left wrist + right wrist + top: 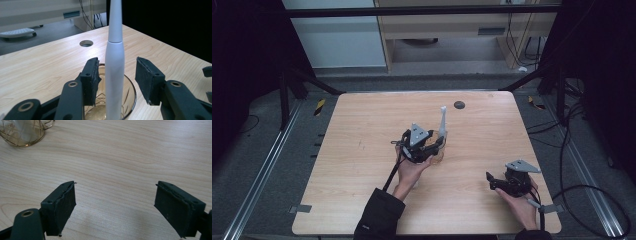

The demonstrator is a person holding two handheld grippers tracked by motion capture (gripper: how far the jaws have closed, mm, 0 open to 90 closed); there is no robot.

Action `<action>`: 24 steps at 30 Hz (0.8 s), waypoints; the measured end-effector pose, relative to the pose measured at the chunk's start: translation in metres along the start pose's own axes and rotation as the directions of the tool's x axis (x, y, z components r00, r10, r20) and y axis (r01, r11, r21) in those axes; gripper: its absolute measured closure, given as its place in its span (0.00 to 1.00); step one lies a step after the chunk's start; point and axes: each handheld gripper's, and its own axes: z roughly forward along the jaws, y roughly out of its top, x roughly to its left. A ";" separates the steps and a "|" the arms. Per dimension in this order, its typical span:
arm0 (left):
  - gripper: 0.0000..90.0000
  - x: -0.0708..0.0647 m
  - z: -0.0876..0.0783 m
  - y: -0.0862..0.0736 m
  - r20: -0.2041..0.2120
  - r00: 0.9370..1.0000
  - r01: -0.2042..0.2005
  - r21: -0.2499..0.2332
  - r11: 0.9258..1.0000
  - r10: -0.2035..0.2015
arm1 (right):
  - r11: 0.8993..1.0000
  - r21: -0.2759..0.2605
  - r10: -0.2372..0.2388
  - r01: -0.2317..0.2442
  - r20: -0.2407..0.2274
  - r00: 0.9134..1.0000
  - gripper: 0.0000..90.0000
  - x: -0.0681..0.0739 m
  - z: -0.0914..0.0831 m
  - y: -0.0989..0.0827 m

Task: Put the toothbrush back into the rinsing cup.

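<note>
A white electric toothbrush (443, 122) stands upright in an amber glass cup (439, 154) near the middle of the wooden table (362, 165). My left gripper (437, 145) is at the cup, held by a hand coming from below. In the left gripper view the toothbrush (114, 65) rises out of the cup (130, 92) between the two pads of my left gripper (117, 62), with a small gap on each side, so the gripper is open. My right gripper (488, 181) rests low at the table's front right. It (116, 186) is wide open over bare wood, with the cup (22, 132) far off.
A round cable hole (459, 104) sits near the table's far edge, behind the cup. Black cables (572, 150) trail on the floor to the right. Metal rails (267, 170) run along both sides, and a pale cabinet (462, 30) stands beyond the table.
</note>
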 end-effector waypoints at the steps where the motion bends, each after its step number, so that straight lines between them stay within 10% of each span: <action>1: 0.58 0.000 -0.003 0.001 0.001 1.000 -0.004 0.002 1.000 0.004 | 1.000 -0.001 0.001 -0.001 0.001 1.000 0.19 0.000 0.000 0.000; 14: 0.56 0.022 -0.051 0.017 -0.051 0.996 -0.069 0.024 0.997 0.070 | 1.000 -0.003 0.008 -0.008 0.008 1.000 0.19 -0.001 -0.001 0.000; 24: 0.56 0.043 -0.077 -0.001 -0.085 0.993 -0.079 0.089 0.993 0.087 | 1.000 0.001 0.007 -0.007 0.009 1.000 0.19 0.000 -0.001 0.000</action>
